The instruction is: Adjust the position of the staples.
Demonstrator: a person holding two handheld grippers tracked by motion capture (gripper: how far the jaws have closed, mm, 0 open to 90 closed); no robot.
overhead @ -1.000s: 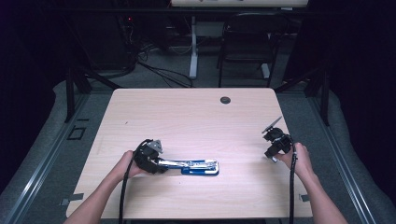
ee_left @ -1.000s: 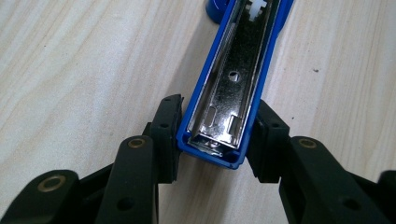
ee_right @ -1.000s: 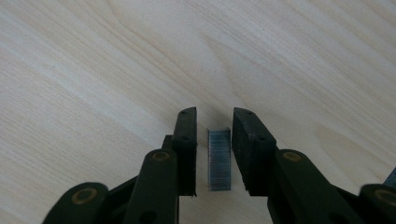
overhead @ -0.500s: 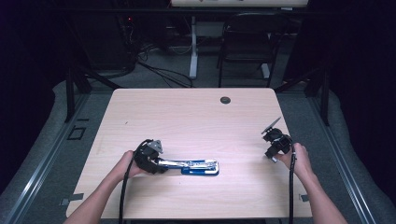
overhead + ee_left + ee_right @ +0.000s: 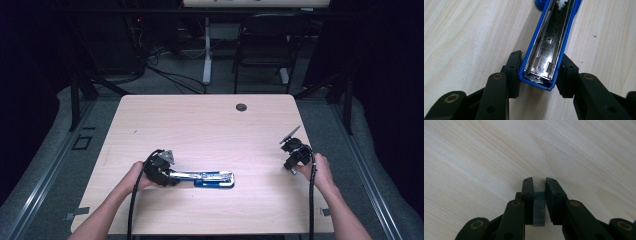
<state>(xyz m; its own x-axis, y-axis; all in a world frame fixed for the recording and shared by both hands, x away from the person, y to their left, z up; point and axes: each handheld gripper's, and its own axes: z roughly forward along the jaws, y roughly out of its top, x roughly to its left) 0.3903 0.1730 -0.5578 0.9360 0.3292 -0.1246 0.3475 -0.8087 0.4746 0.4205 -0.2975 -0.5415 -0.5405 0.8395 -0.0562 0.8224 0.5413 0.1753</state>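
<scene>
1. The wooden table is carrying everything; a small dark disc is sitting near its twelve o'clock edge, well apart from the work.
2. The opened blue stapler is lying flat toward six o'clock, its metal staple channel facing up.
3. The left gripper is clamping the stapler's end between both pads, steadying it at about seven o'clock of the table.
4. The right gripper, at about four o'clock, has just been narrowing its jaws and is now pinching a small grey strip of staples.
5. Judging from this, the strip is now secured, so carrying it over to the open channel is looking like the next step.
</scene>
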